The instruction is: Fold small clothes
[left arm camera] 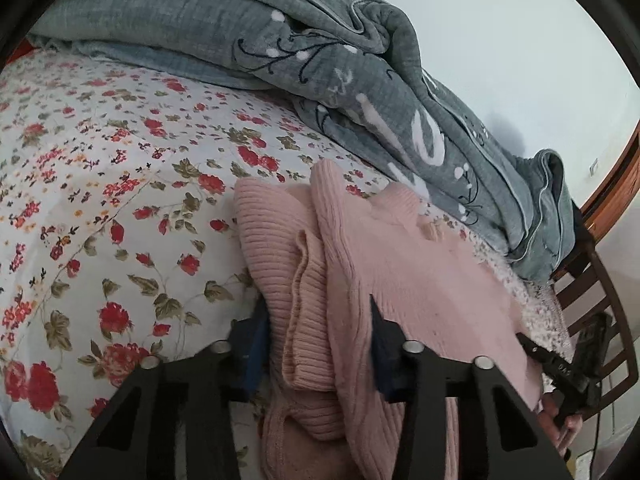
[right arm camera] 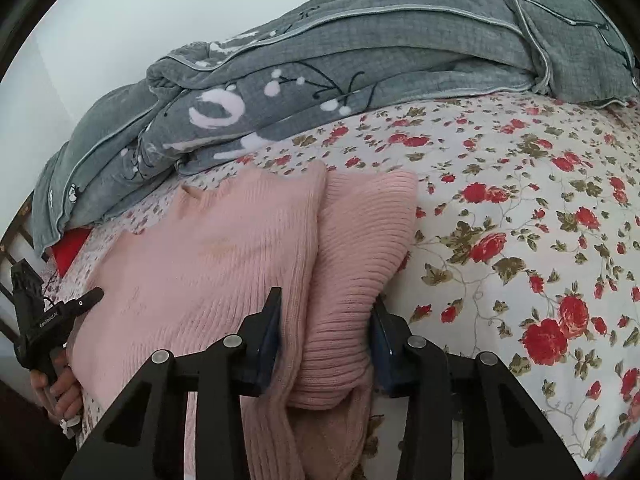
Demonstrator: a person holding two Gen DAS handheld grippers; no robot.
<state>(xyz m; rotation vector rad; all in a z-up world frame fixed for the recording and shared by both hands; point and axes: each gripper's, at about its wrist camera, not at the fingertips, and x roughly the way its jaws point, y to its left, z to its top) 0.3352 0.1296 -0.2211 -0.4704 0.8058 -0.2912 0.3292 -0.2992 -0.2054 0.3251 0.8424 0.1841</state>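
Note:
A pink ribbed knit sweater (left arm camera: 420,264) lies on the floral bed sheet (left arm camera: 100,168), with a sleeve folded over its body. My left gripper (left arm camera: 316,312) straddles a bunched pink fold, with fabric between its jaws. In the right wrist view the same sweater (right arm camera: 208,248) lies flat and its ribbed fold (right arm camera: 356,248) runs between the jaws of my right gripper (right arm camera: 326,308), which is closed on it. The other gripper shows at the right edge of the left wrist view (left arm camera: 560,364) and at the left edge of the right wrist view (right arm camera: 52,316), held by a hand.
A rumpled grey quilt (left arm camera: 320,40) lies heaped along the far side of the bed; it also shows in the right wrist view (right arm camera: 320,80). A dark wooden chair (left arm camera: 608,300) stands beside the bed. A red item (right arm camera: 70,252) peeks from under the quilt.

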